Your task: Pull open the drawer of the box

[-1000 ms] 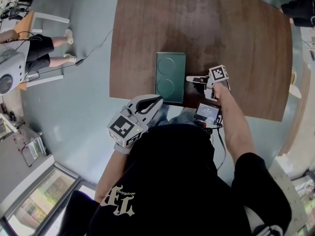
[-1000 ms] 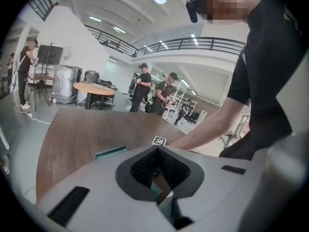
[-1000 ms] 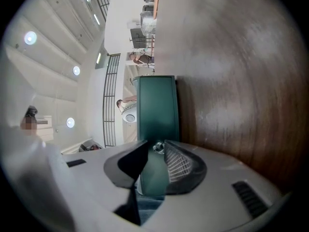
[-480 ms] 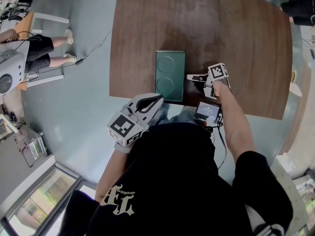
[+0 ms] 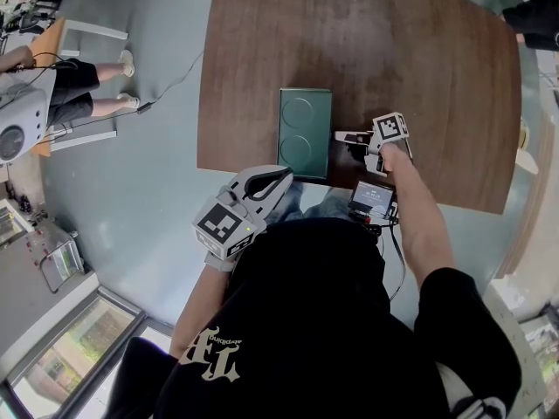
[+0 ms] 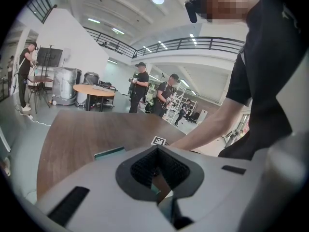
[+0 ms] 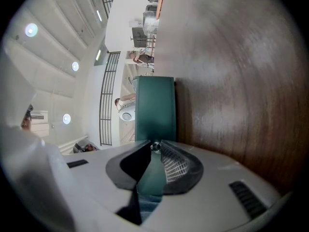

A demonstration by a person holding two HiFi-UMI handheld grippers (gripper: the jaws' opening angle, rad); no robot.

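A dark green box (image 5: 304, 133) lies on the brown table (image 5: 419, 59) near its front edge, with two round reliefs on its lid. My right gripper (image 5: 339, 136) meets the box's right side. In the right gripper view its fingertips are closed on a small metal drawer knob (image 7: 155, 146) on the green box (image 7: 154, 108). The drawer front sits flush with the box. My left gripper (image 5: 266, 184) hangs off the table's front edge by the person's body, shut and holding nothing. In the left gripper view only a corner of the box (image 6: 110, 152) shows.
A small device with a screen (image 5: 371, 197) sits by the right forearm at the table edge. A person's legs and a white chair (image 5: 87, 68) are on the floor at the left. Several people stand by a round table (image 6: 94, 89) far behind.
The right gripper's jaws have narrowed onto the knob at the box's side. The box and the left gripper have stayed where they were.
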